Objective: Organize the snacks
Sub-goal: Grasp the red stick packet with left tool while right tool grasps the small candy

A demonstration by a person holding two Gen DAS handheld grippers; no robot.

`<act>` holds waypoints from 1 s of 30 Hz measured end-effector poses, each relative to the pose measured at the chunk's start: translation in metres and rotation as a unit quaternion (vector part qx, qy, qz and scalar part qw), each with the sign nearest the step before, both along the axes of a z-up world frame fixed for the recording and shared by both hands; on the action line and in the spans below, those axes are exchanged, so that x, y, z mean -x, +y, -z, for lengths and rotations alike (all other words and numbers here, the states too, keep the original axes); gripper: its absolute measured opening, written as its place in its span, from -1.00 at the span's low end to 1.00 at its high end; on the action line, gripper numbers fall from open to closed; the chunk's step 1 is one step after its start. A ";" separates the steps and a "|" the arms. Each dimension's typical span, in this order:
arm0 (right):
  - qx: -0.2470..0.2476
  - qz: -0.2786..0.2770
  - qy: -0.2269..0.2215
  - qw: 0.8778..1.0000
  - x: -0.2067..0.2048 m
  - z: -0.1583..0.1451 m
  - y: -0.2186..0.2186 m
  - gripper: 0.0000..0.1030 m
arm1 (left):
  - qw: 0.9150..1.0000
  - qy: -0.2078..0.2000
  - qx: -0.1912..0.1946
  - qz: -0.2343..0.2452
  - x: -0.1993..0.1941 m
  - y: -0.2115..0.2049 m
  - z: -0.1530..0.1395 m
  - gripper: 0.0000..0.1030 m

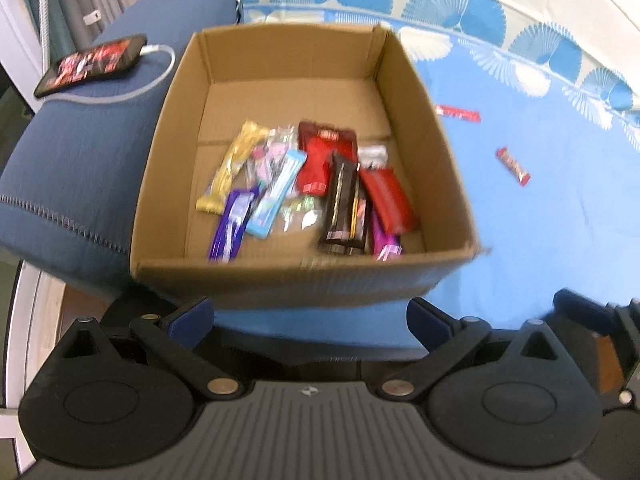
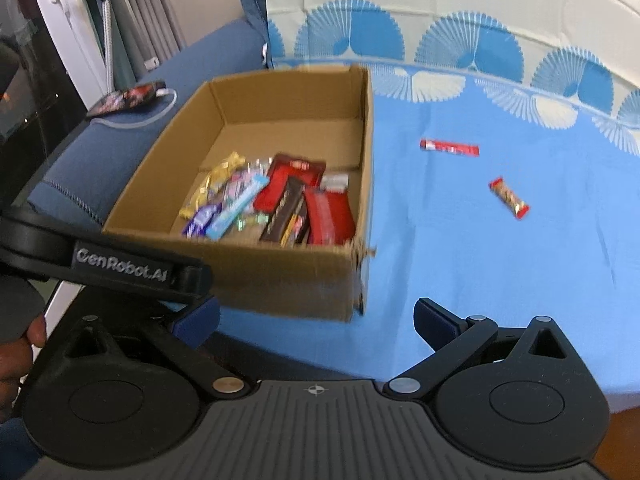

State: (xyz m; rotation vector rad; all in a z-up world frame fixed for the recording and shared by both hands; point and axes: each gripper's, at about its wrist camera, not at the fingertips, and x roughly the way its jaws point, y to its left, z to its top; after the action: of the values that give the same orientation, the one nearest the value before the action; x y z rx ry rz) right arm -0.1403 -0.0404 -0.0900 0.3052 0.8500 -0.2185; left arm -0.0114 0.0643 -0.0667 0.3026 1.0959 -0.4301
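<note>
An open cardboard box (image 1: 280, 68) (image 2: 280, 276) stands on a blue cloth and holds several wrapped snacks (image 1: 312, 184) (image 2: 276, 200). Two snacks lie loose on the cloth to its right: a long red stick (image 1: 458, 113) (image 2: 450, 147) and a short red bar (image 1: 513, 166) (image 2: 509, 197). My left gripper (image 1: 310, 316) is open and empty, just short of the box's near wall. My right gripper (image 2: 316, 320) is open too, near the box's front right corner, with nothing between its fingers. The left gripper's body (image 2: 120, 268) crosses the right wrist view at left.
A phone (image 1: 90, 65) (image 2: 126, 98) on a white charging cable lies on the dark blue sofa arm left of the box. The blue patterned cloth (image 1: 540, 220) (image 2: 500, 280) spreads out to the right. A hand (image 2: 16, 352) shows at the left edge.
</note>
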 end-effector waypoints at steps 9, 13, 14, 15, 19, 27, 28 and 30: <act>0.000 0.037 -0.027 0.999 -0.010 -0.013 -0.043 0.99 | 0.999 -0.029 0.012 0.027 -0.024 -0.044 -0.024 0.99; 0.010 0.070 -0.034 0.997 -0.008 -0.011 -0.076 0.99 | 0.998 -0.039 0.011 0.047 -0.030 -0.071 -0.030 0.99; 0.012 0.080 -0.035 0.996 -0.007 -0.010 -0.084 0.99 | 0.998 -0.041 0.010 0.053 -0.032 -0.079 -0.031 0.99; 0.015 0.091 -0.036 0.995 -0.005 -0.008 -0.093 0.99 | 0.997 -0.042 0.010 0.059 -0.034 -0.087 -0.032 0.99; 0.036 0.136 -0.030 0.990 -0.002 0.006 -0.142 0.99 | 0.994 -0.031 0.017 0.104 -0.048 -0.135 -0.036 0.99; 0.059 0.178 -0.001 0.982 -0.021 0.053 -0.236 0.99 | 0.975 -0.045 -0.025 0.216 -0.099 -0.274 -0.004 0.99; 0.057 0.169 0.004 0.984 -0.027 0.063 -0.245 0.99 | 0.972 -0.038 -0.037 0.230 -0.108 -0.294 0.009 0.99; 0.058 0.158 0.020 0.986 -0.043 0.083 -0.262 0.99 | 0.966 -0.023 -0.063 0.250 -0.126 -0.327 0.038 0.99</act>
State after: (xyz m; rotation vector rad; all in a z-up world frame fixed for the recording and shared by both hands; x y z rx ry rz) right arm -0.0972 -0.3021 -0.1728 0.3273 0.8229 -0.5690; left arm 0.1142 -0.2627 -0.1049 0.7053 0.9966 -0.7989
